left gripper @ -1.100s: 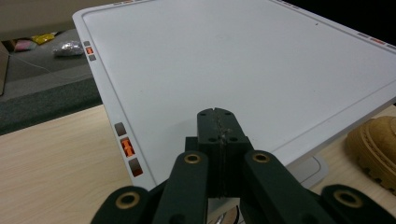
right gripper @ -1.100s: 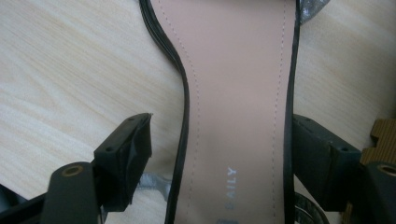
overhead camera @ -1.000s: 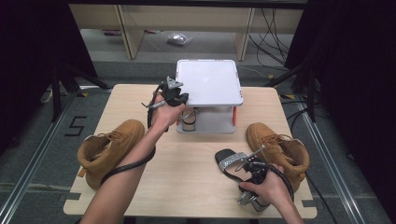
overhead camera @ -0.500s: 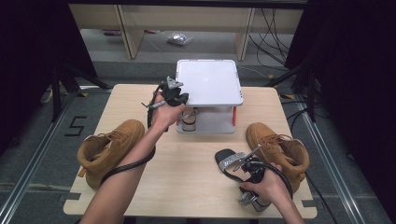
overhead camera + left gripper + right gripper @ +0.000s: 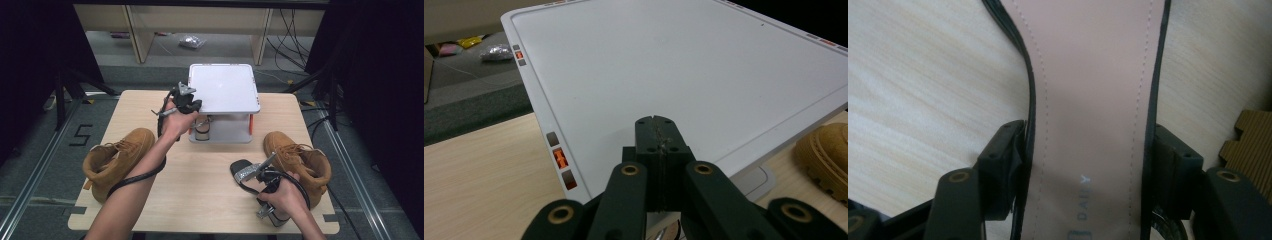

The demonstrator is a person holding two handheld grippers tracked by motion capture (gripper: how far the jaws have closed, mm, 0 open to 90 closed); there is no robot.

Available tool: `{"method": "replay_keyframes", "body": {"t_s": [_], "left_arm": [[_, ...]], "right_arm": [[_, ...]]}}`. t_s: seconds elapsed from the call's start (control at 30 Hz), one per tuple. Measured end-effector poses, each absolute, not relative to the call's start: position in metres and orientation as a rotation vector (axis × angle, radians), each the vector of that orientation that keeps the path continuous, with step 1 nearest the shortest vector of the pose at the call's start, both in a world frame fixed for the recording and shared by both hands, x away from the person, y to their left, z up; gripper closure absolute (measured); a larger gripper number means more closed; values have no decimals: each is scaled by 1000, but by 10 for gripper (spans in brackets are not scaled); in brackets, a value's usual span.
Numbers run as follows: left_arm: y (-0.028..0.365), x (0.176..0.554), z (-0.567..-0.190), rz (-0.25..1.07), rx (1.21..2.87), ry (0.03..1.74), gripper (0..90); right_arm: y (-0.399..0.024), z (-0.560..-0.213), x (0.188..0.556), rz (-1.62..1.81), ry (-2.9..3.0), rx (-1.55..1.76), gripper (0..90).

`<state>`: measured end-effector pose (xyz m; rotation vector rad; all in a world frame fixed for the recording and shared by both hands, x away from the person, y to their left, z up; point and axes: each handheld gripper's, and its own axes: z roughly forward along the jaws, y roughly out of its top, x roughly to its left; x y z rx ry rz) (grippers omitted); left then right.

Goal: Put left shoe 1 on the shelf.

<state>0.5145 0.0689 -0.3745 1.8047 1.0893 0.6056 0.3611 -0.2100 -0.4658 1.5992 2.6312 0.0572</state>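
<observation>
Right tongs (image 5: 1088, 165) straddled sandal (image 5: 1093, 100), jaws just closing onto sides; sandal's long axis ran up frame. Left tongs (image 5: 657, 145) shut, empty, over white stand (image 5: 684, 75).

"DAILY" on sandal insole (image 5: 1088, 150); floor "5" (image 5: 80, 135)

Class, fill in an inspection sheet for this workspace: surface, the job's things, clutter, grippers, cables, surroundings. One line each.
Surface: wooden table, bare in the middle.
Job's things: black sandal with a pink insole lies flat on the table; white two-tier rack at the far edge, with a shoe beneath its top shelf.
Clutter: tan boot at left, second tan boot at right.
Grippers: left gripper shut, empty, over the rack's top; right gripper has just been closing, jaws on both sides of the sandal's edges.
Cables: black cable loops under the left forearm.
Surroundings: grey floor, shelving behind, loose wires.
</observation>
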Motion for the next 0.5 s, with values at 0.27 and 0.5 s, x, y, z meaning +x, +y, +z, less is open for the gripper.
{"method": "replay_keyframes", "body": {"t_s": [0.27,0.5], "left_arm": [[68,515,-374,610,1809,1091,892],[68,515,-374,612,1812,1088,892]], "right_arm": [[-211,-464,362,89,2600,1665,429],[-215,-463,361,147,2594,1669,430]]}}
